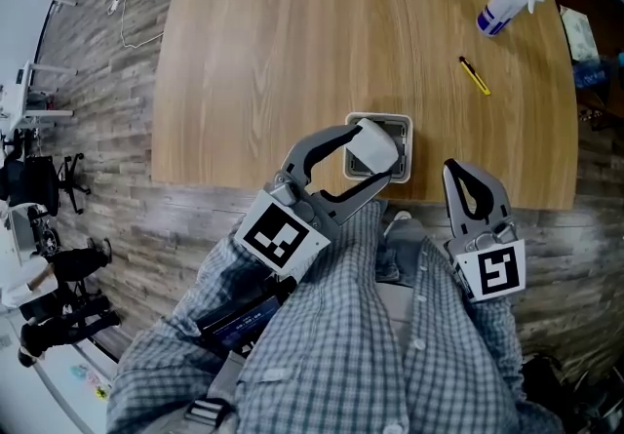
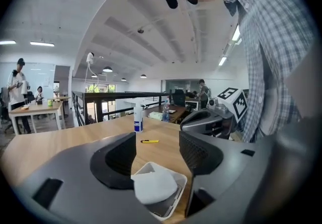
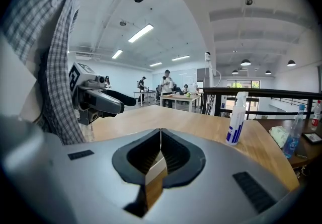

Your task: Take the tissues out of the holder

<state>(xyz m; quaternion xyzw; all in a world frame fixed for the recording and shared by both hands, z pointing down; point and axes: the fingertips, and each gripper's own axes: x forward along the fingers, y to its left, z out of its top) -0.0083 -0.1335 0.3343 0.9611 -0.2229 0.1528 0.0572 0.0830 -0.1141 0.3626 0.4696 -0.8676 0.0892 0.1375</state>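
Observation:
A small white square holder (image 1: 403, 165) stands near the front edge of the wooden table (image 1: 292, 52). A folded white tissue (image 1: 376, 144) lies across its top. My left gripper (image 1: 375, 157) hovers over it with its jaws open, one on each side of the tissue. In the left gripper view the tissue (image 2: 153, 185) rests on the holder (image 2: 177, 194) just below the gripper (image 2: 158, 152), close to the left pad, and neither pad presses on it. My right gripper (image 1: 454, 171) is shut and empty at the table's edge, to the right of the holder; its jaws (image 3: 161, 145) meet.
A white and blue spray bottle (image 1: 505, 3) lies at the far right of the table, with a yellow pen-like tool (image 1: 475, 76) in front of it. A tissue pack (image 1: 580, 32) sits beyond the right edge. My checked shirt fills the foreground. People stand at distant desks.

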